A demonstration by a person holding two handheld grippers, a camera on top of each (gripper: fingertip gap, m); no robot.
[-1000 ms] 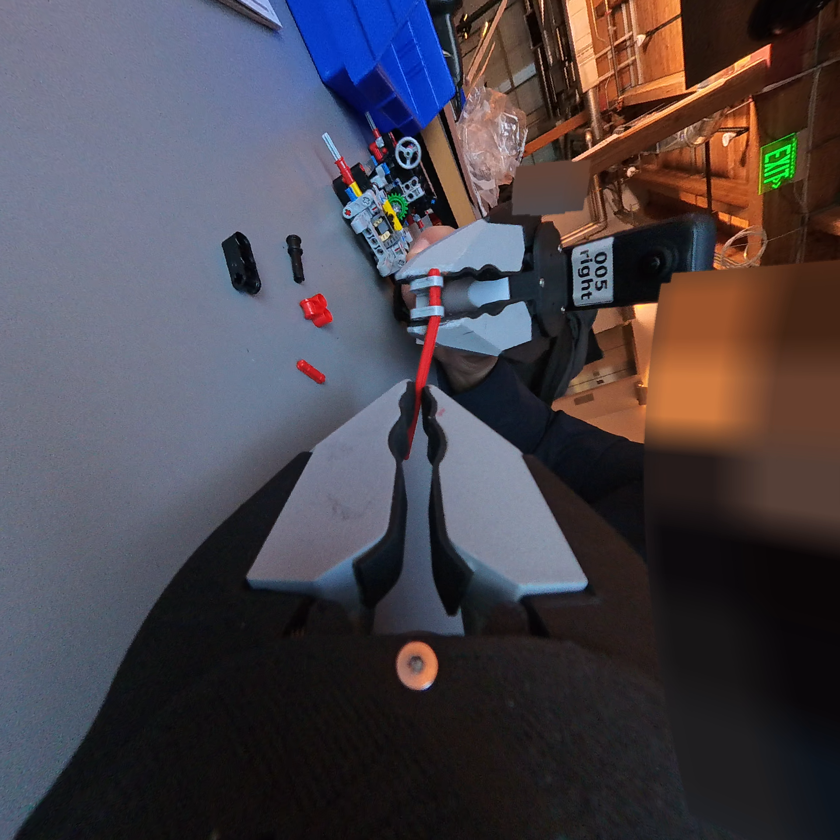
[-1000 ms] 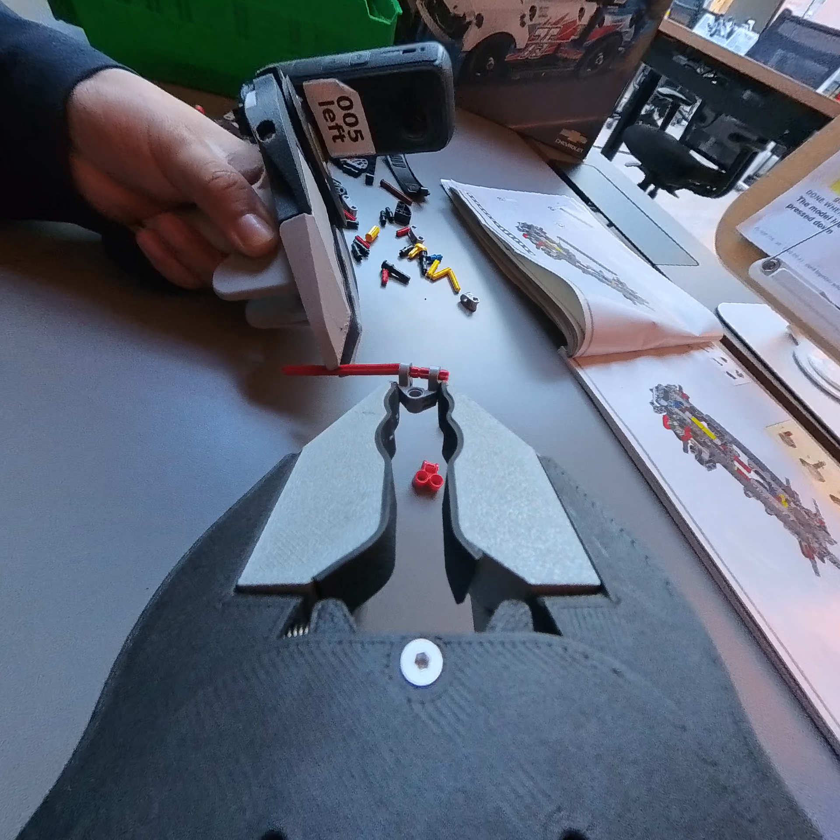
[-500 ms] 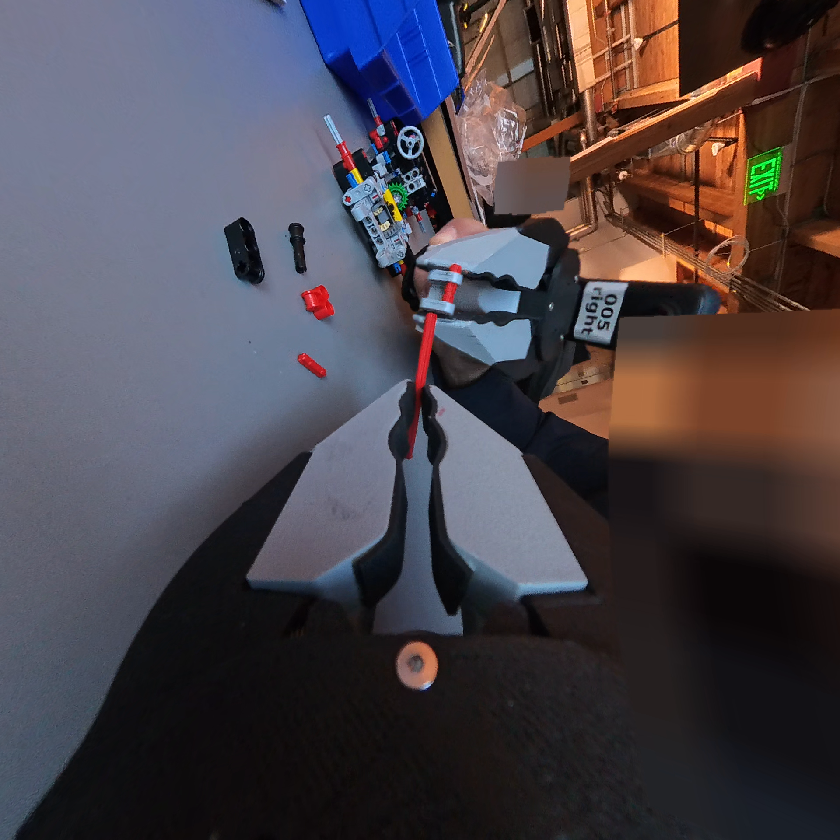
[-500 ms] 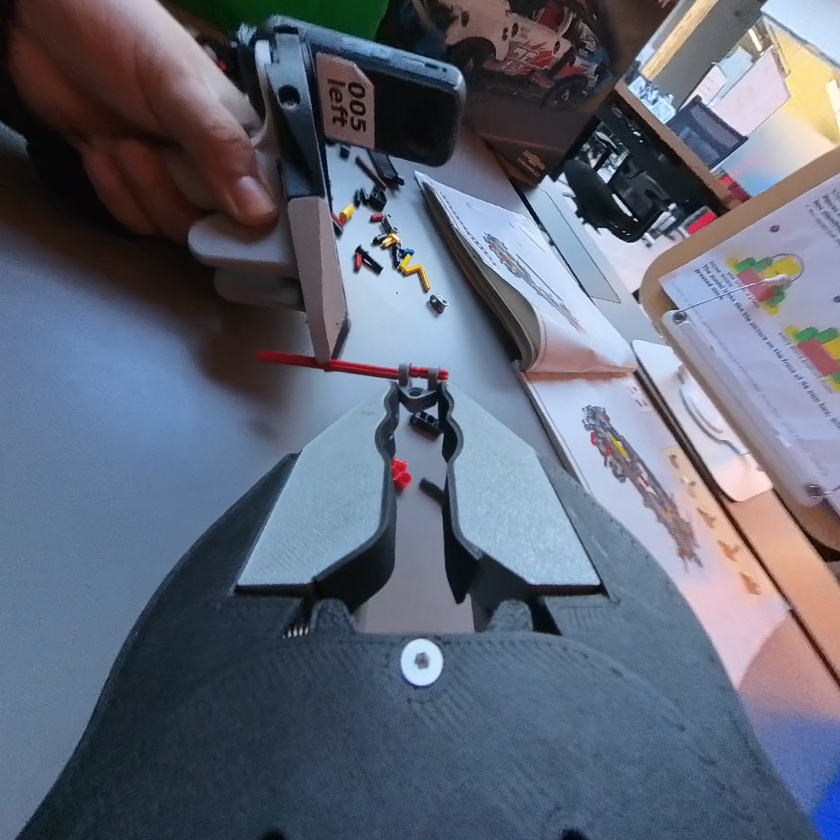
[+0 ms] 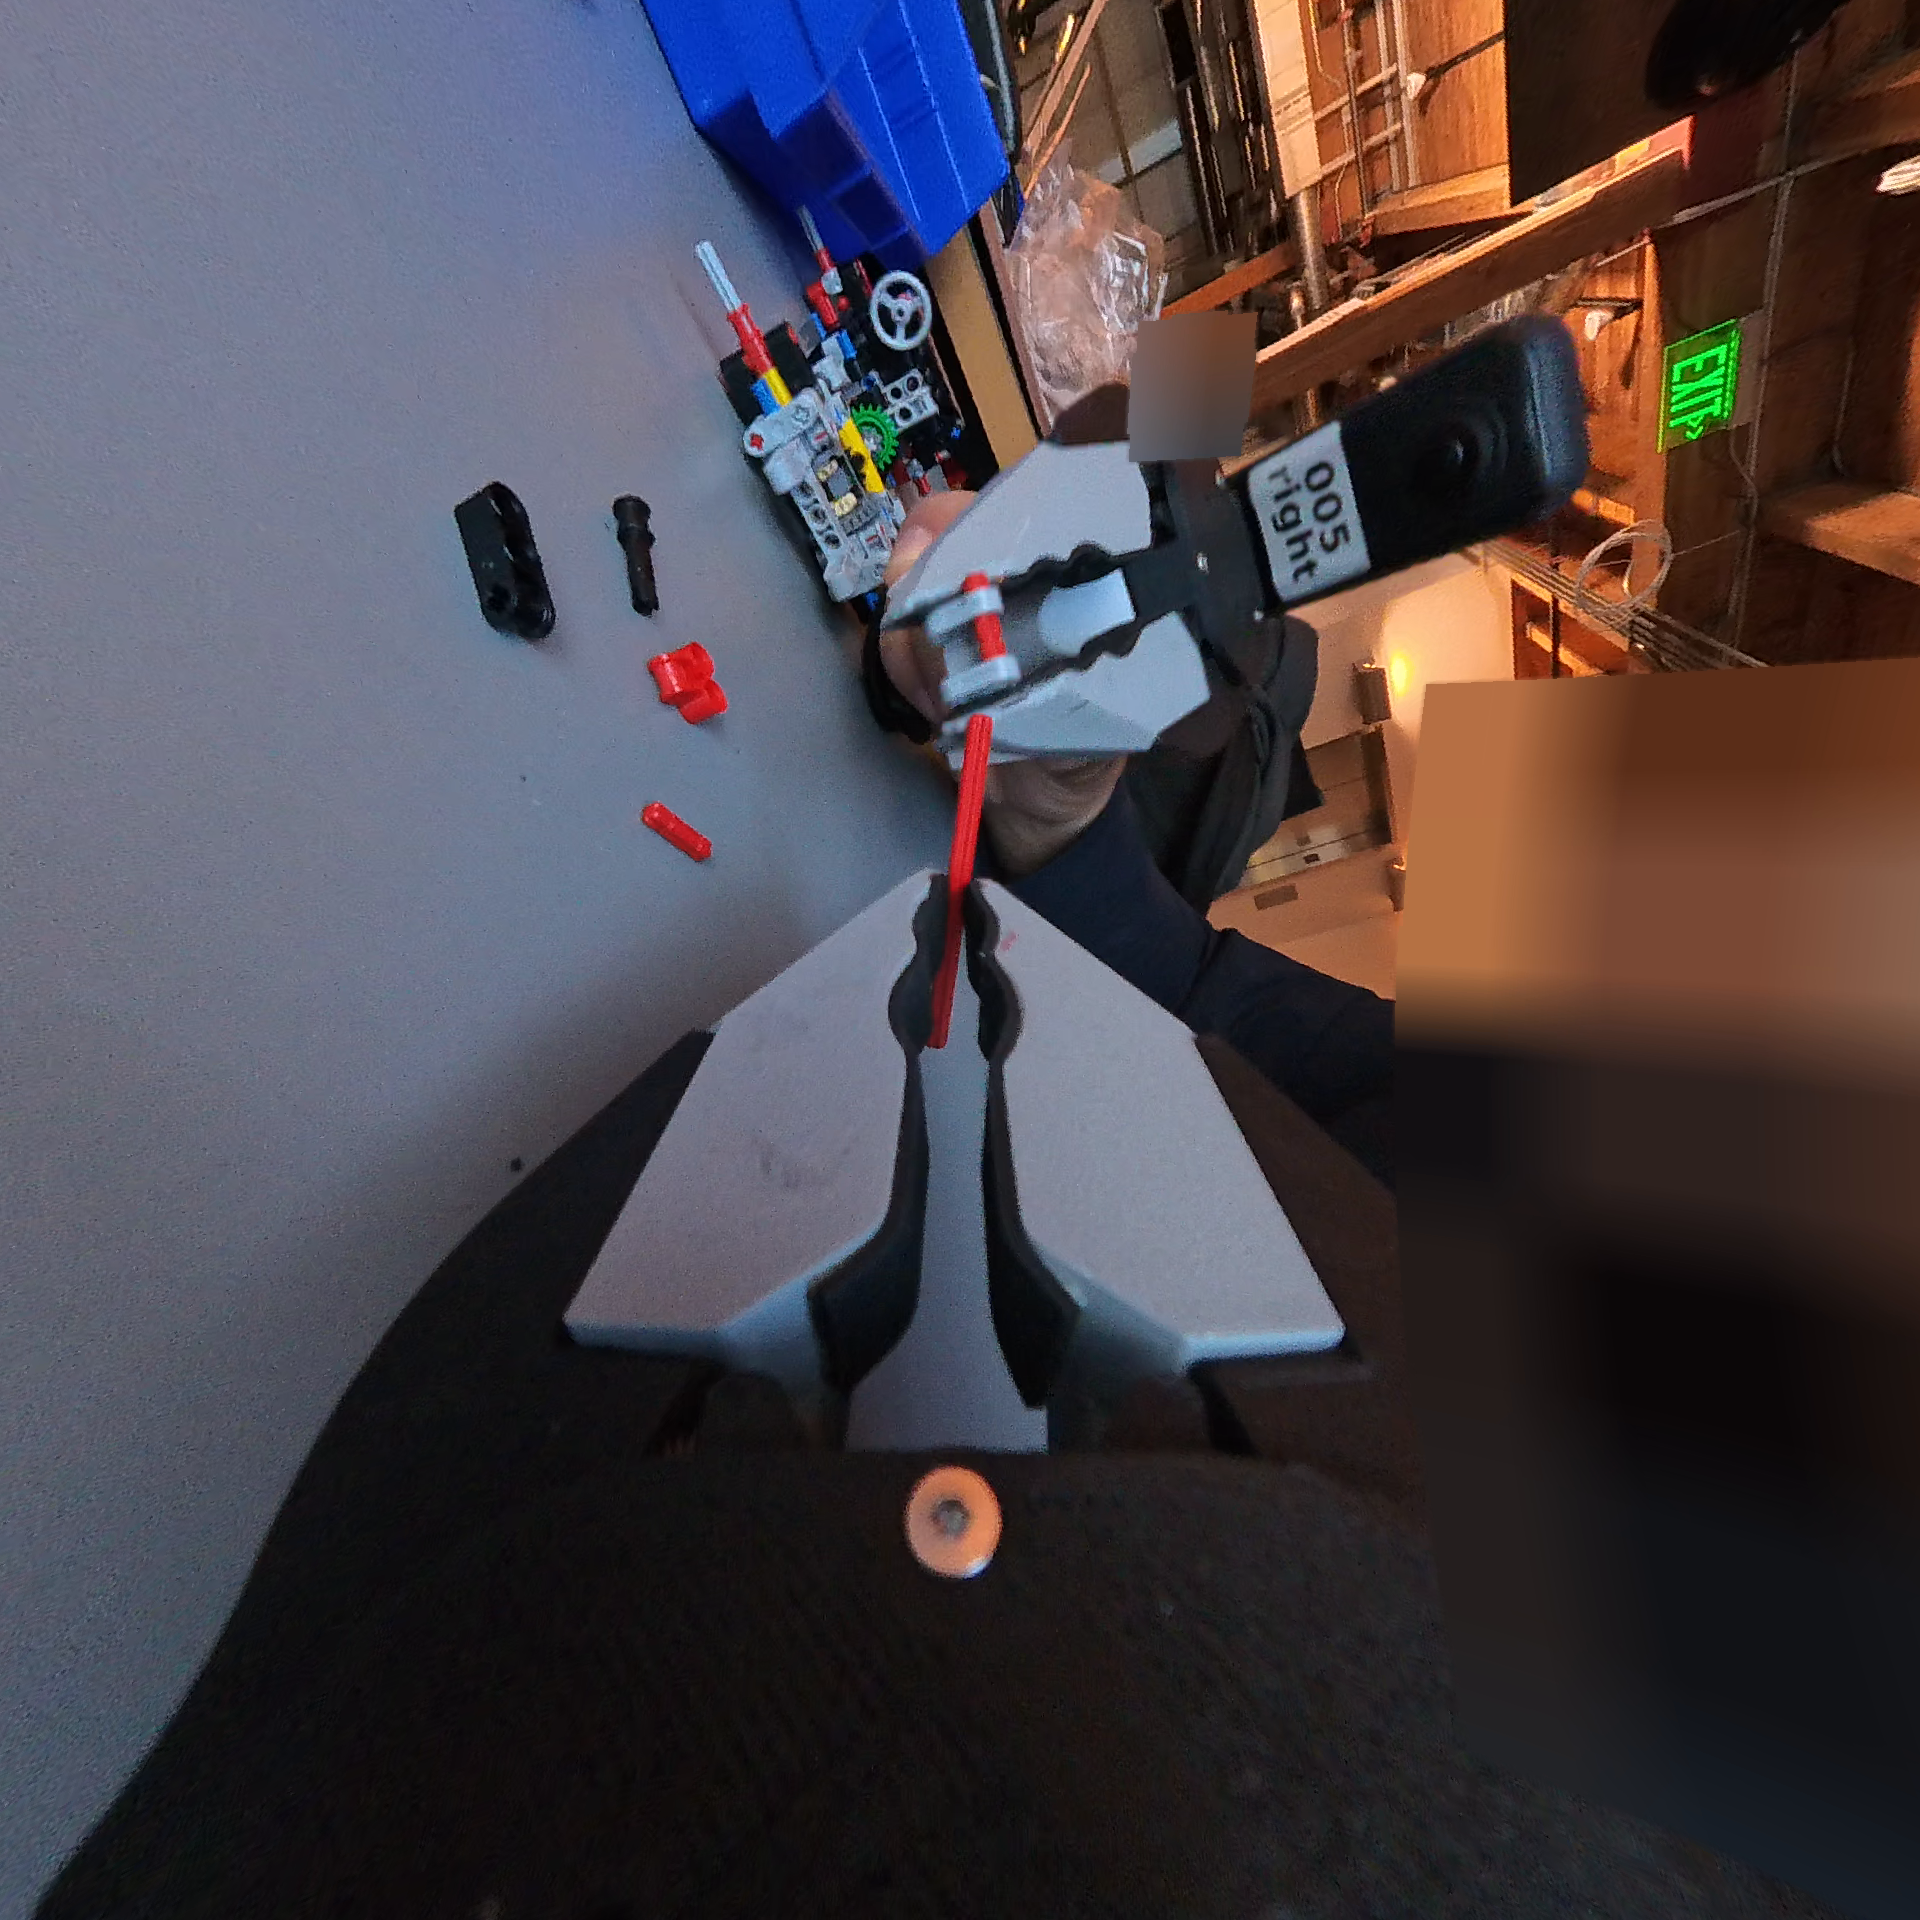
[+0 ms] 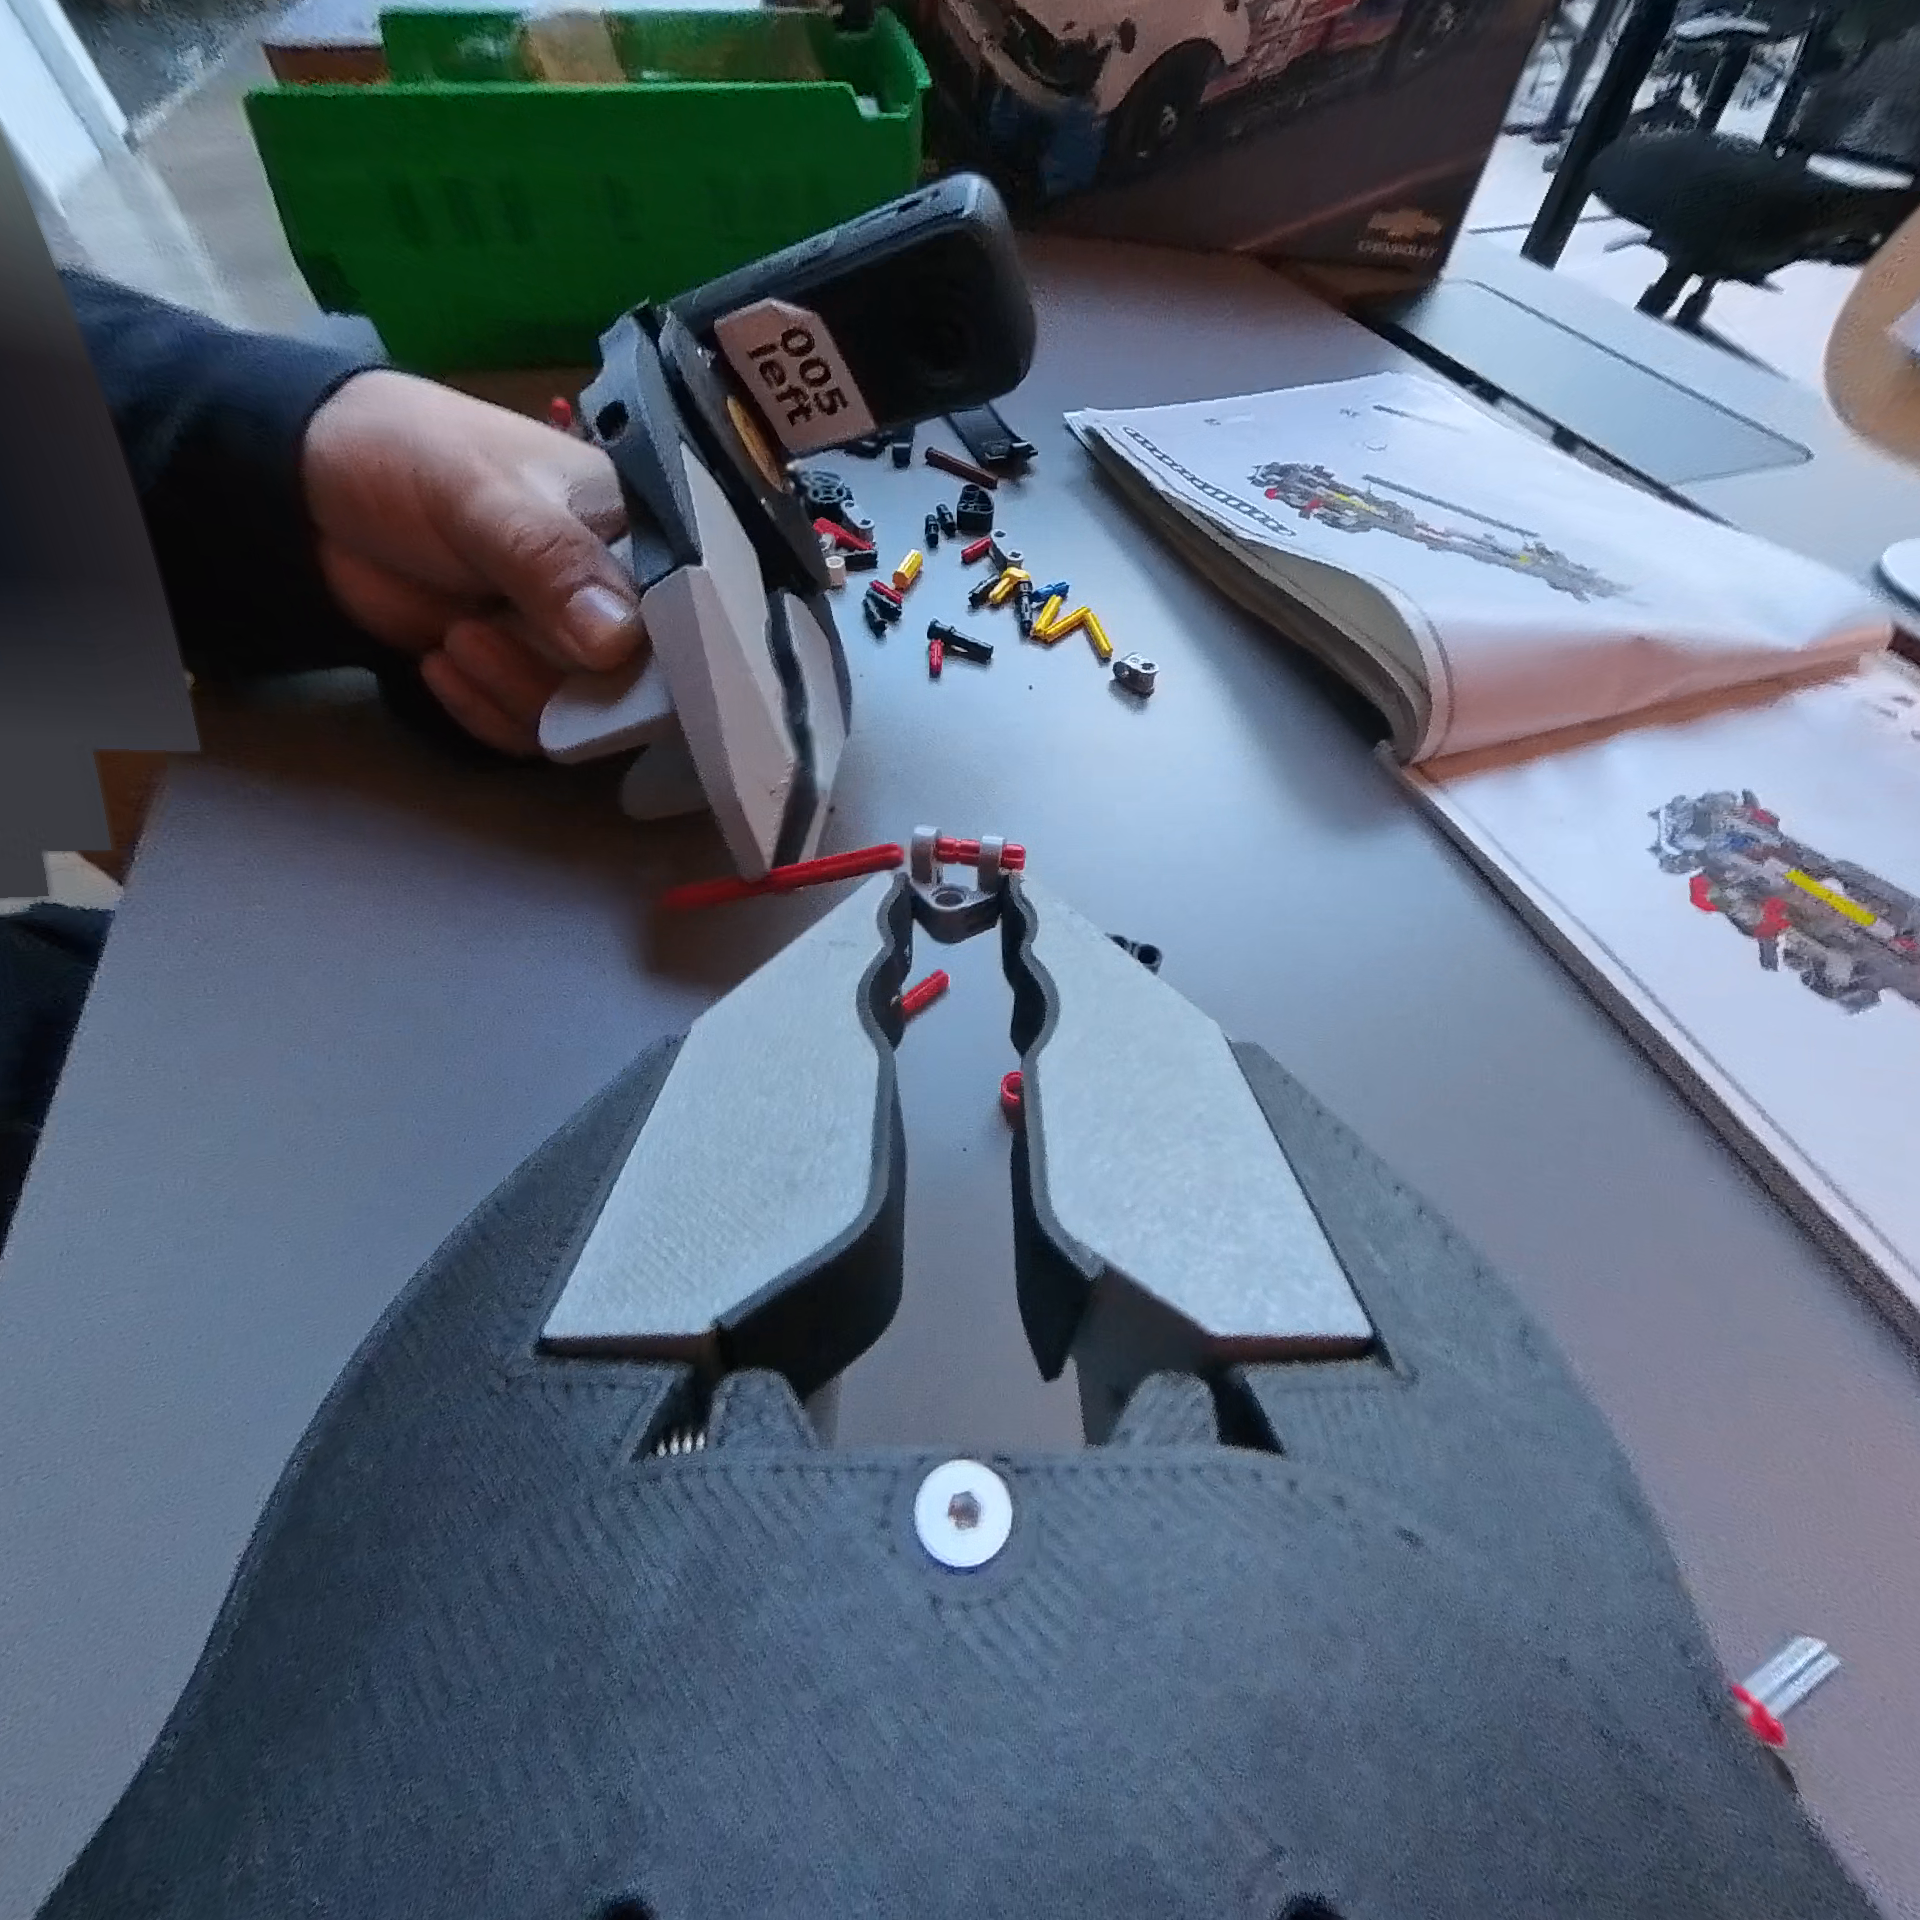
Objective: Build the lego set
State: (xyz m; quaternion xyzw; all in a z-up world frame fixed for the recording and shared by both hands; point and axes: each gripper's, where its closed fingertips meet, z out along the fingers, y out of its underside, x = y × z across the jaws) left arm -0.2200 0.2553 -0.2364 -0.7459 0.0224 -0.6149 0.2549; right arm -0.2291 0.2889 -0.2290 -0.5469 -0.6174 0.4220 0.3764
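A thin red axle is clamped in the left tool, its free tip just beside the grey fork piece clamped in the right tool, above the bench middle; careful alignment with the fork's hole seems needed.

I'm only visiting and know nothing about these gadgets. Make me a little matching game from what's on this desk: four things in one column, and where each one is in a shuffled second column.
Things
1. long red rod
2. grey forked piece
3. open booklet
4. green bin

Places
A. at the far edge of the table, behind the left gripper
B. pinched between the left gripper's fingertips
C. lying on the table to the right of the loose small parts
D. clamped at the tip of the right gripper

Pairs: 1-B, 2-D, 3-C, 4-A
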